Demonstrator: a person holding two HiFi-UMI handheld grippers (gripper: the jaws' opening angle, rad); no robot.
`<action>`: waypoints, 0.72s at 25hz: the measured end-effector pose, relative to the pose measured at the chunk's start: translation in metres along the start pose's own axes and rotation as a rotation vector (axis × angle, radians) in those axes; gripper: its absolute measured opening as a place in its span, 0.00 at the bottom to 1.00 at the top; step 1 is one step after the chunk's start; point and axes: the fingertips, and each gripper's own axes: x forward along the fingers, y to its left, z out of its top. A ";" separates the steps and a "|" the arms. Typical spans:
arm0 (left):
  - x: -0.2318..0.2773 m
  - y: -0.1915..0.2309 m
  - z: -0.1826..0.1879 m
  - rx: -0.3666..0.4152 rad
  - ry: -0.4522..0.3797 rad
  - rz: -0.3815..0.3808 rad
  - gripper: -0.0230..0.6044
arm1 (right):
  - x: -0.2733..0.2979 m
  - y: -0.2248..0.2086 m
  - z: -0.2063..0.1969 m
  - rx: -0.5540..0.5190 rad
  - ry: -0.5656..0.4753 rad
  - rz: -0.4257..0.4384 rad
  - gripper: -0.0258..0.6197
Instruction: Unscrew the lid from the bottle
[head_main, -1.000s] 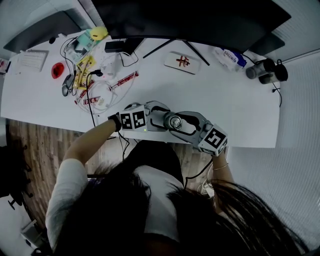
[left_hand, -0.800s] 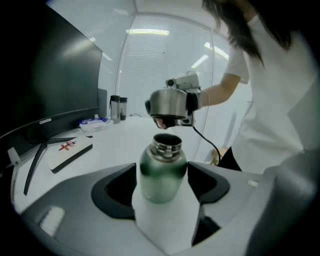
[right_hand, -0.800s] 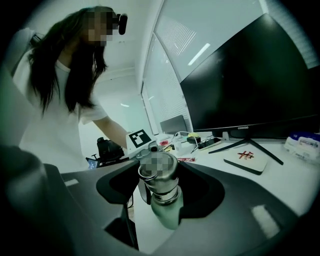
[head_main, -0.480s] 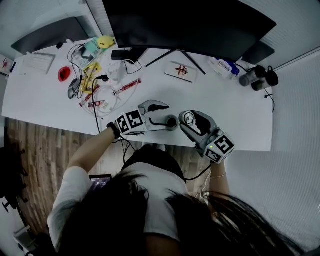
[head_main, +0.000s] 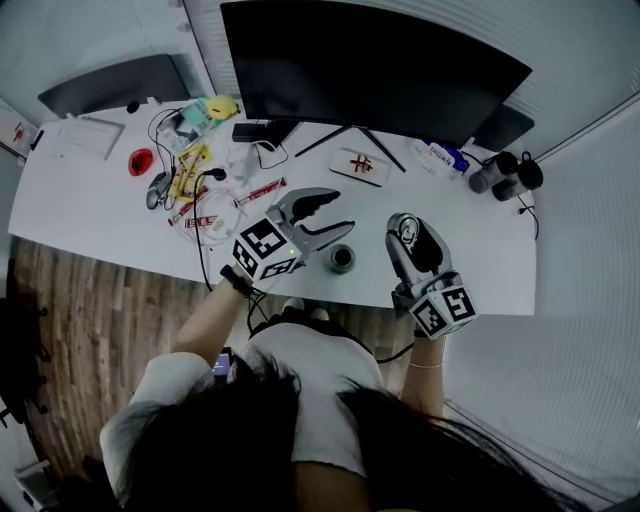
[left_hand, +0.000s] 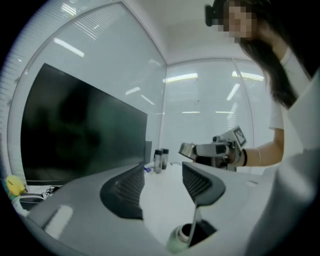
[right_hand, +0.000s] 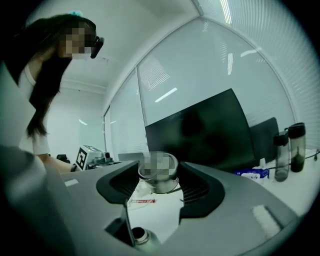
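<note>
- One white desk (head_main: 470, 250) carries a dark monitor (head_main: 370, 70), with tangled cables (head_main: 200, 185) at its left end and two dark flasks (head_main: 505, 172) at its right. Wooden floor (head_main: 60, 290) shows beside it.
- The silvery bottle (right_hand: 161, 186) is clamped between the jaws of the right gripper (head_main: 410, 228), near the desk's front edge.
- The lid (head_main: 342, 259) lies on the desk just beside the left gripper (head_main: 343, 212). Its jaws stand apart and empty, though they have just been narrowing.
- Half a second earlier the left gripper held the lid close beside the bottle. Since then the grippers have drawn apart.
</note>
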 end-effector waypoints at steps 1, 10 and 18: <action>0.000 0.004 0.011 -0.009 -0.028 0.033 0.49 | 0.000 -0.001 0.007 -0.015 -0.011 -0.023 0.42; -0.013 0.036 0.069 -0.090 -0.166 0.288 0.38 | 0.007 -0.010 0.035 -0.142 -0.027 -0.137 0.42; -0.019 0.033 0.065 -0.096 -0.157 0.346 0.21 | 0.011 -0.009 0.031 -0.103 -0.019 -0.156 0.42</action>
